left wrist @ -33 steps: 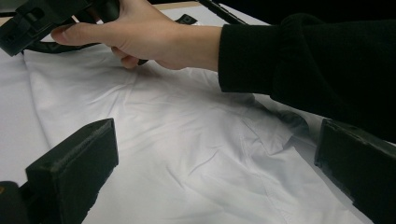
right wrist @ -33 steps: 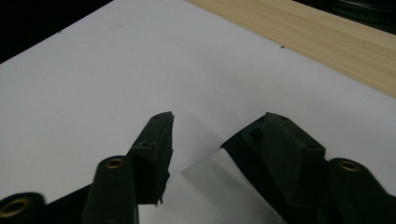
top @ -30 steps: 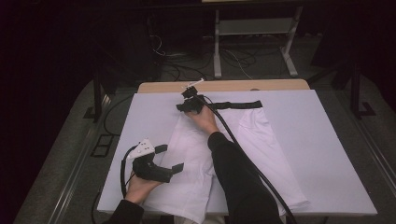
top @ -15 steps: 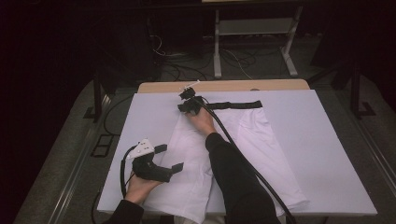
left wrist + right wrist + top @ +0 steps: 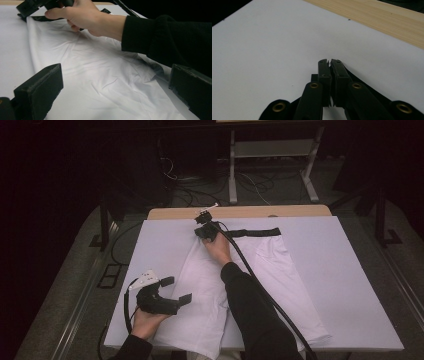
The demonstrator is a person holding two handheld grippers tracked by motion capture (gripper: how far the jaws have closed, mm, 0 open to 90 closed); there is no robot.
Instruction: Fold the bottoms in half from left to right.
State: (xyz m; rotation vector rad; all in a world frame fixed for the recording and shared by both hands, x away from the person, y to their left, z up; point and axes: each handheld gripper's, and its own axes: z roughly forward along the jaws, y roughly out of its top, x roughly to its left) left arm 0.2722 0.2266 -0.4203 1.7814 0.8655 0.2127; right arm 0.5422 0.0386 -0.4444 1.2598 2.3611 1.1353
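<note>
A white garment [image 5: 210,290] with a black waistband [image 5: 255,232] lies flat on the white-covered table [image 5: 340,270]. My right gripper [image 5: 202,232] is at the waistband's far left corner. Its jaws have just been closing and now stand pressed together [image 5: 329,61] on the black waistband [image 5: 359,80]. My left gripper [image 5: 176,290] hovers over the garment's near left part, open wide, with white cloth [image 5: 100,75] beneath and nothing between its jaws. From the left gripper view, the right hand [image 5: 82,15] holds its gripper [image 5: 30,5] down at the waistband [image 5: 42,18].
A strip of bare wooden tabletop [image 5: 250,211] runs along the far edge. The right gripper's black cable [image 5: 260,285] trails back over the garment along the forearm. Dark floor with cables and a metal stand [image 5: 270,165] lies beyond the table.
Both hands stay where they were. In the high view the right gripper is too small to show its jaws moving.
</note>
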